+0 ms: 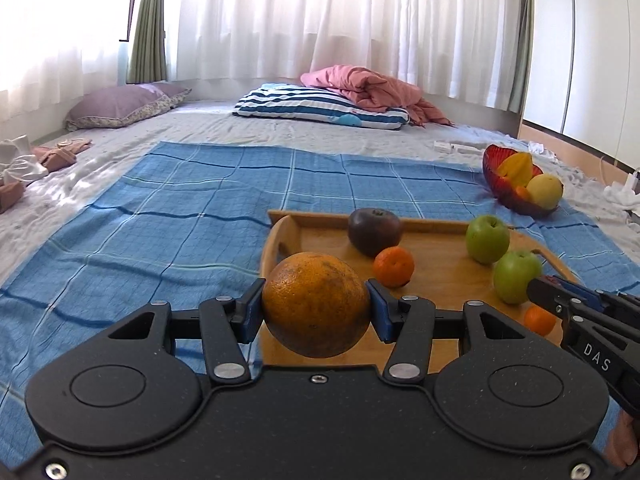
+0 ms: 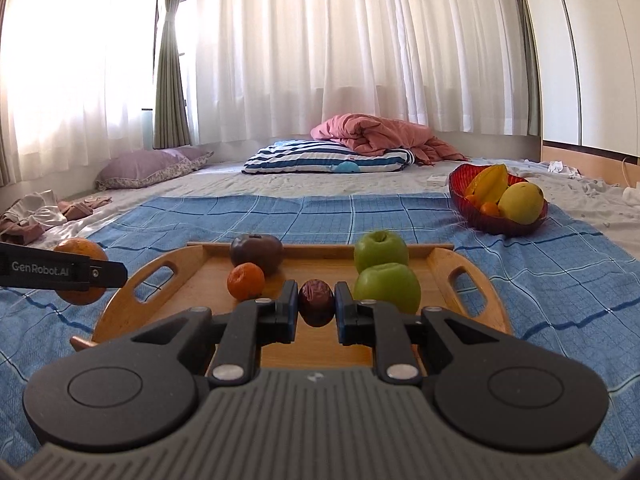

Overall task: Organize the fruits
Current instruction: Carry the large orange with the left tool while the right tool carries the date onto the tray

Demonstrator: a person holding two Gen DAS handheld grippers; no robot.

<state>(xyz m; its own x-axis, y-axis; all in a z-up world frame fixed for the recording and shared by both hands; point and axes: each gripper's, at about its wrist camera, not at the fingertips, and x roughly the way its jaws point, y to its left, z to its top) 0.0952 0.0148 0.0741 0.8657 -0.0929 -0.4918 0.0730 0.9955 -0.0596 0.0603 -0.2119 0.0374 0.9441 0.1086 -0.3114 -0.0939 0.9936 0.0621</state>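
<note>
My left gripper [image 1: 316, 306] is shut on a large orange [image 1: 316, 304], held at the left end of the wooden tray [image 1: 440, 240]; both also show at the left of the right wrist view, orange [image 2: 80, 250]. My right gripper [image 2: 316, 306] is shut on a small dark red fruit [image 2: 316, 302] above the tray [image 2: 472, 276]. On the tray lie a dark purple fruit [image 1: 374, 232], a small mandarin [image 1: 394, 267], two green apples [image 1: 487, 239] [image 1: 517, 276] and another mandarin [image 1: 540, 320].
A red glass bowl [image 2: 460, 192] holding a starfruit, a yellow fruit and small oranges stands on the blue checked cloth [image 2: 280, 216] at the far right. Pillows and a pink blanket [image 2: 380, 132] lie farther back. Clothes lie at the left.
</note>
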